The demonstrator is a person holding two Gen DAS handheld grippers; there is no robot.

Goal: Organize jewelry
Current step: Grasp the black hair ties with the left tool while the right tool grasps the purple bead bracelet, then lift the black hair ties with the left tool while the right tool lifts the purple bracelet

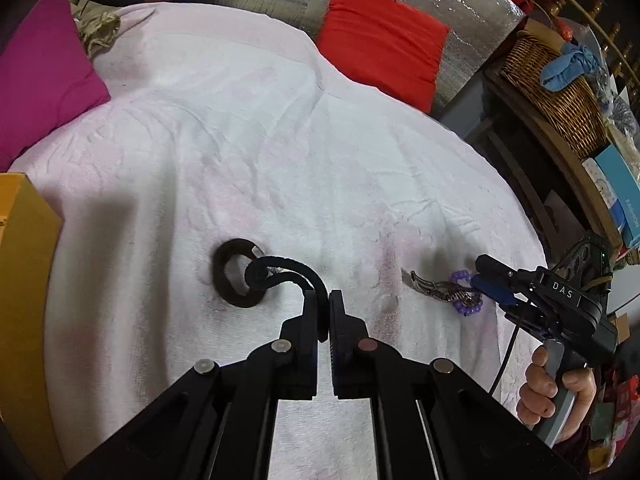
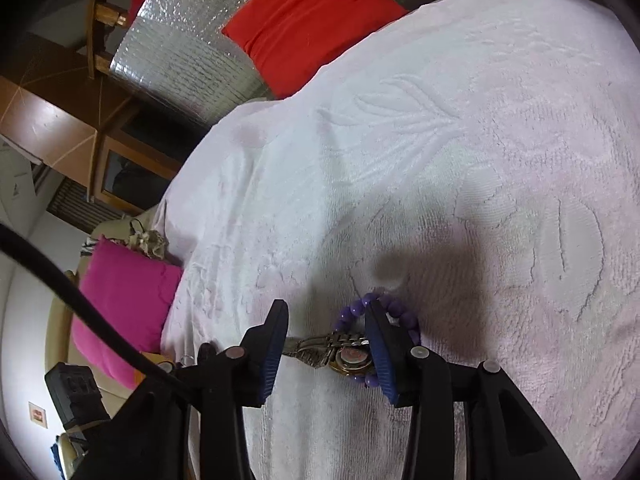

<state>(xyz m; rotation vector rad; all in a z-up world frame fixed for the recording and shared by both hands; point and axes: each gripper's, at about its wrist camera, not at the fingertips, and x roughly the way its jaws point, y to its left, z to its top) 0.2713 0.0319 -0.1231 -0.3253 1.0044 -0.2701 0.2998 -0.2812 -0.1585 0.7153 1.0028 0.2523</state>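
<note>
A white towel point(image 1: 280, 160) covers the surface. In the left wrist view my left gripper point(image 1: 323, 298) is shut on the end of a black strap point(image 1: 280, 266), which curls up off the towel over a dark brown ring-shaped hair tie point(image 1: 224, 280). To the right lie a metal wristwatch point(image 1: 436, 288) and a purple bead bracelet point(image 1: 468, 310), with my right gripper point(image 1: 480, 276) over them. In the right wrist view my right gripper point(image 2: 325, 312) is open and low over the towel. The watch point(image 2: 344, 354) lies between its fingers, and the bracelet point(image 2: 394, 306) loops around the right finger.
A red cushion point(image 1: 384, 52) and a silver foil sheet point(image 1: 460, 8) lie at the far edge. A pink cushion point(image 1: 44, 76) lies at the far left, a yellow box point(image 1: 20, 260) at the left edge. A wicker basket point(image 1: 556, 84) stands on shelves to the right.
</note>
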